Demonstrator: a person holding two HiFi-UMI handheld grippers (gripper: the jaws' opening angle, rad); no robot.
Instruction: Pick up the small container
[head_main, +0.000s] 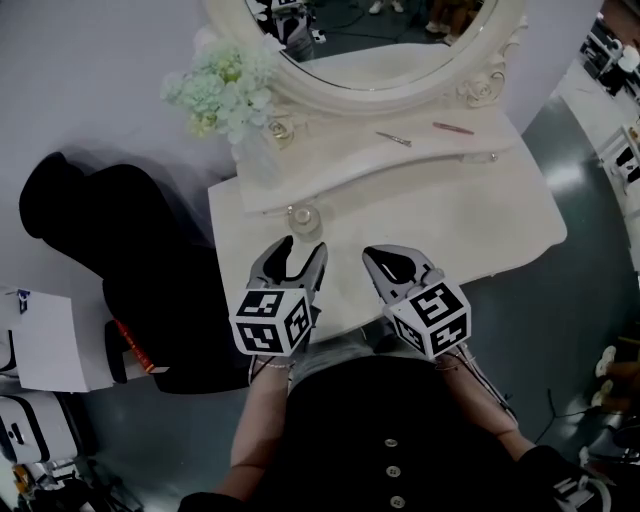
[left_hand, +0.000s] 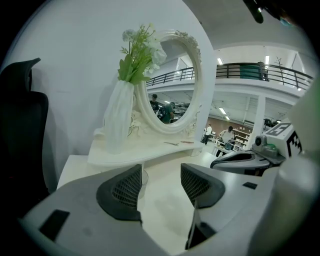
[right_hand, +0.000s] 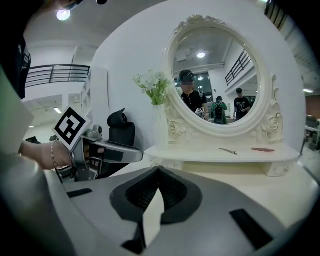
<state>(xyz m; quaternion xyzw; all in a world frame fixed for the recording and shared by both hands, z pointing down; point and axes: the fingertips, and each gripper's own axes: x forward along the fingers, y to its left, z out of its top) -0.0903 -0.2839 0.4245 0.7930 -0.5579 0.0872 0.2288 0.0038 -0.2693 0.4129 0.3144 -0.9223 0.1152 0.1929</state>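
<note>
Small container (head_main: 303, 215) sat on the bench (head_main: 480, 210), left of centre in the head view, just ahead of the left tool (head_main: 302, 250), jaws parted and empty; the right tool (head_main: 380, 258) was closed. Advancing straight to straddle it before closing seemed best.

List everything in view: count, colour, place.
table: 1, white, centre
shelf: 1, white, table's back
mirror: 1, white frame, on shelf
vase: 1, white, shelf's left end
flowers: 1 bunch, pale green, in vase
clip: 1, metallic, on shelf
stick: 1, reddish, right of clip
container: 1, clear, on table ahead of left gripper
chair: 1, black, left of table
left gripper: grey, open, empty
right gripper: grey, shut, empty
</note>
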